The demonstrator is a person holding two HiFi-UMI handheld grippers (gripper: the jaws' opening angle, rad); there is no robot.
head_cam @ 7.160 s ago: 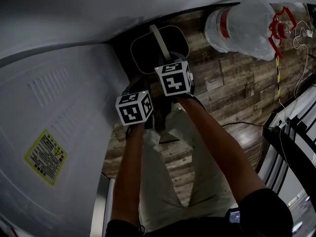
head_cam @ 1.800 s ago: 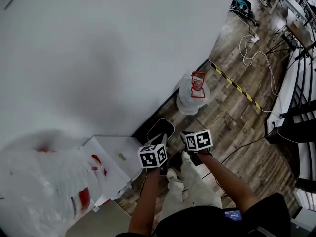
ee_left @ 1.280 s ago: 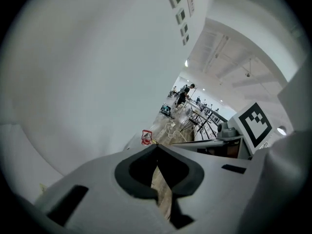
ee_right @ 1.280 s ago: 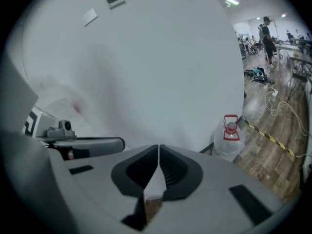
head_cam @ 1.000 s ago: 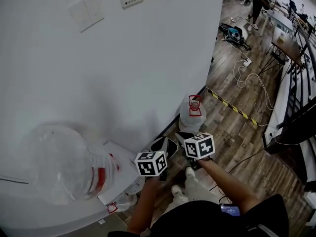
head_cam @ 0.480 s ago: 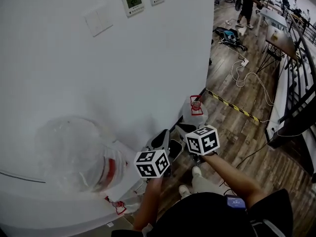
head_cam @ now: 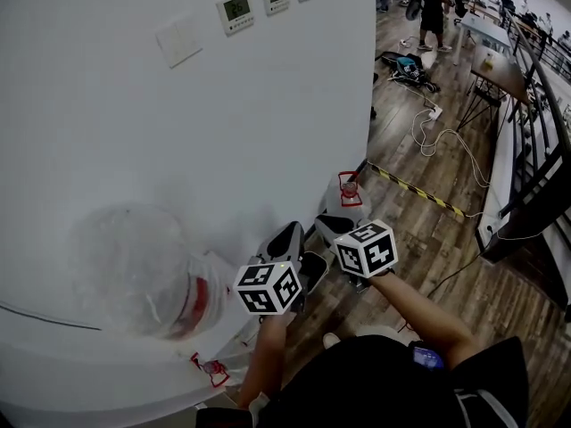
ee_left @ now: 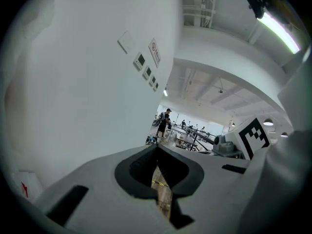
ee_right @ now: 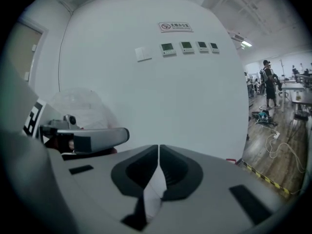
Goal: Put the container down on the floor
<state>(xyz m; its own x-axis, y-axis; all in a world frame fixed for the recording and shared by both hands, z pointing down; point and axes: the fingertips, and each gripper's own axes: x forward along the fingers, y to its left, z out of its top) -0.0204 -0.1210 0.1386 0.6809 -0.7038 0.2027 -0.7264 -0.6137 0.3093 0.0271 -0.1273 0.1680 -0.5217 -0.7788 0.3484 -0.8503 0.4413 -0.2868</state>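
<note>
A clear water container with a red cap handle (head_cam: pixel 346 188) stands on the wood floor against the white wall; only its top shows, above my right gripper (head_cam: pixel 332 227). Both grippers hang in the air above it, apart from it. My left gripper (head_cam: pixel 285 242) sits beside the right one, nearer the wall. In the left gripper view the left gripper (ee_left: pixel 157 148) is shut with nothing between its jaws. The right gripper (ee_right: pixel 159 147) is likewise shut and holds nothing. The red handle (ee_right: pixel 229 160) peeks over its jaw edge.
A second clear jug (head_cam: pixel 134 275) sits upside down on a white dispenser (head_cam: pixel 89 373) at lower left, close to my left arm. Wall panels (head_cam: pixel 236 7) hang high up. Cables (head_cam: pixel 446 141), striped floor tape (head_cam: pixel 415 188) and a railing (head_cam: pixel 535 150) lie to the right.
Both grippers have risen and drifted slightly away from the floor, still shut and empty. The container stays on the floor by the wall. The head view has tipped up further.
</note>
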